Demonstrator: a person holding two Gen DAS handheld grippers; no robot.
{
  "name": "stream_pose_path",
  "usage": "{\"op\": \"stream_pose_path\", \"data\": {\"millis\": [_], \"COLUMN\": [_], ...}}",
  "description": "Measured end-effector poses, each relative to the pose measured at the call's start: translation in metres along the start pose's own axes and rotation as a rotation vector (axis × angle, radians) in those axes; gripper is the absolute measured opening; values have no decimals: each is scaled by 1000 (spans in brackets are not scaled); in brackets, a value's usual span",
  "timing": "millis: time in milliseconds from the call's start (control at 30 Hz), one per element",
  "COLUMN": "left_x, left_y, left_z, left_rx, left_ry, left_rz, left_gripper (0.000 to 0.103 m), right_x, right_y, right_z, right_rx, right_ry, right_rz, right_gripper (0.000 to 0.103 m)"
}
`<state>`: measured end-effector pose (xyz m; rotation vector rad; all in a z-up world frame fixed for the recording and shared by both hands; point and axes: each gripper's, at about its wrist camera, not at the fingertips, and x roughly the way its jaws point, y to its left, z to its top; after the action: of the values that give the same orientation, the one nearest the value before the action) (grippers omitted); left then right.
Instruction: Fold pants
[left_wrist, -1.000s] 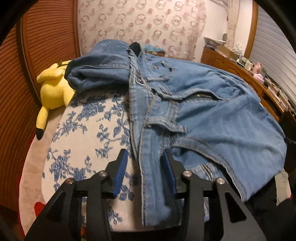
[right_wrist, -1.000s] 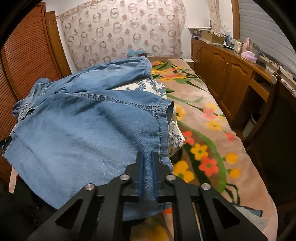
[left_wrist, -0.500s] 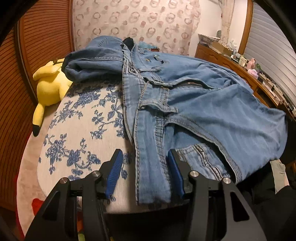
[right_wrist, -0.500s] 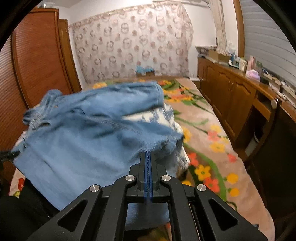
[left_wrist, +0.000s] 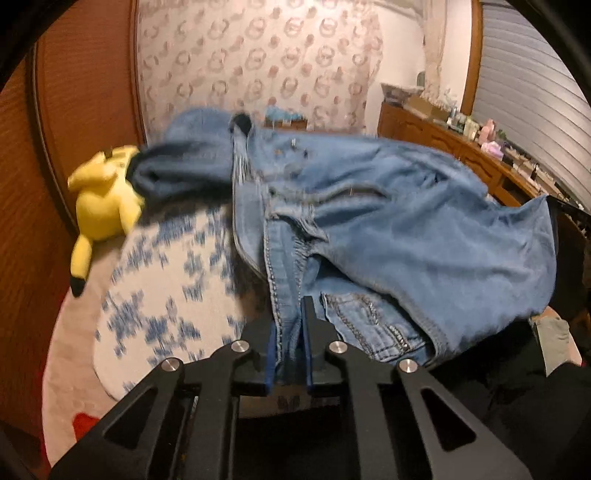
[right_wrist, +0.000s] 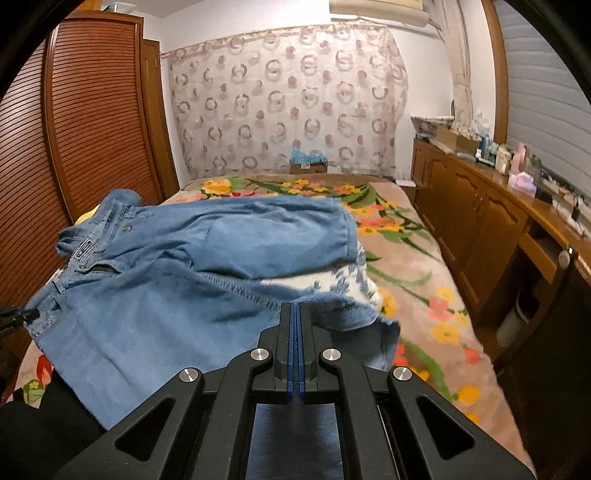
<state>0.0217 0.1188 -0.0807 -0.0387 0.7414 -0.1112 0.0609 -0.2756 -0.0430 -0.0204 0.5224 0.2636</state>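
Observation:
Blue denim pants (left_wrist: 388, 236) lie spread over a white cushion with blue flowers (left_wrist: 166, 288) on the bed. My left gripper (left_wrist: 290, 325) is shut on the near waistband edge of the pants and lifts it off the cushion. My right gripper (right_wrist: 295, 314) is shut on the hem of the near leg of the pants (right_wrist: 166, 295) and holds it raised. The far leg (right_wrist: 277, 229) still rests on the cushion. The left gripper's tip shows at the left edge of the right wrist view (right_wrist: 14, 317).
A yellow plush toy (left_wrist: 103, 199) lies left of the pants against the wooden slatted doors (right_wrist: 85, 122). The bed has a floral blanket (right_wrist: 406, 266). A wooden sideboard (right_wrist: 491, 221) with small items runs along the right. A patterned curtain (right_wrist: 288, 103) hangs behind.
My left gripper has closed on the waistband edge and raised it. My right gripper, shut throughout, has lifted the leg hem higher off the bed.

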Motion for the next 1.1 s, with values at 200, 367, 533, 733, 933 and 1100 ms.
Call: {"op": "stream_pose_path", "data": {"millis": [200, 367, 533, 733, 933, 1100], "left_x": [-9, 13, 45, 71, 78, 74], "left_y": [12, 16, 20, 19, 18, 18], "left_z": [59, 104, 130, 133, 122, 116], "left_rx": [11, 46, 49, 56, 56, 56], "left_ry": [-98, -122, -103, -65, -38, -39], "left_rz": [29, 53, 51, 53, 58, 62], "left_gripper": [8, 7, 7, 7, 7, 7], "right_x": [16, 57, 105, 148, 150, 121], "right_y": [-4, -1, 6, 13, 11, -10], "right_z": [31, 52, 48, 35, 22, 24], "right_rx": [-54, -74, -97, -104, -87, -56], "right_ry": [-55, -65, -2, 84, 101, 83], "right_rz": [-42, -55, -51, -37, -29, -42], "right_gripper": [1, 1, 1, 1, 12, 35]}}
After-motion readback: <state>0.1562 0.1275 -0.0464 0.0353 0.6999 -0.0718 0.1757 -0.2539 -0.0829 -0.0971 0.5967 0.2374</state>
